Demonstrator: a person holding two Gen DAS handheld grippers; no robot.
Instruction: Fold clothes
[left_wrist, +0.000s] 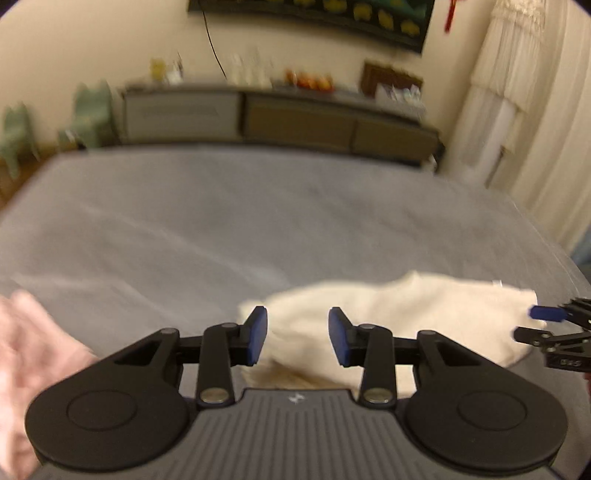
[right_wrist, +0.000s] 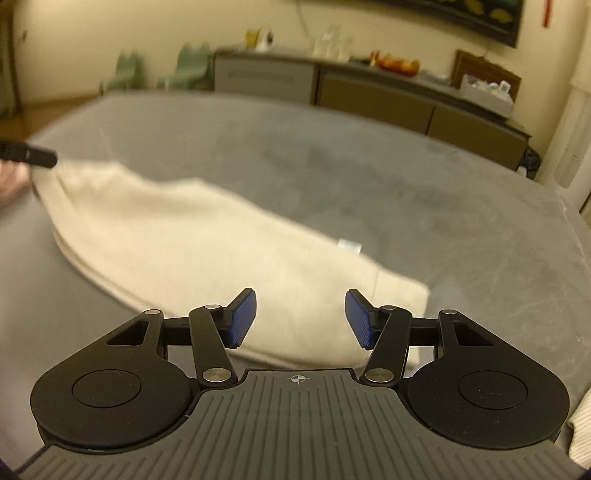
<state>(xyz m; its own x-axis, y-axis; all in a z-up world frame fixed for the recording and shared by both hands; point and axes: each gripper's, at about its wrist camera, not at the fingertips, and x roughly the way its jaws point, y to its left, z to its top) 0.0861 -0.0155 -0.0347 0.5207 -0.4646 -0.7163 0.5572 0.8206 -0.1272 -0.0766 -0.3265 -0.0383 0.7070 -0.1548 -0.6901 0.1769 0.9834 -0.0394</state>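
On grey bed (right_wrist: 369, 177): cream folded garment (right_wrist: 192, 240) lies flat, long, running diagonally across sheet, small white label (right_wrist: 349, 244) at far edge. Right gripper (right_wrist: 300, 319) above garment's near end, blue pads spread apart, nothing between them. Left gripper (left_wrist: 297, 336) over garment's opposite end (left_wrist: 388, 314), pads likewise parted, empty. Pink cloth (left_wrist: 26, 362) at left edge of left wrist view, blurred. Long low cabinet (left_wrist: 277, 118) beyond bed against wall; white curtain (left_wrist: 524, 92) at right.
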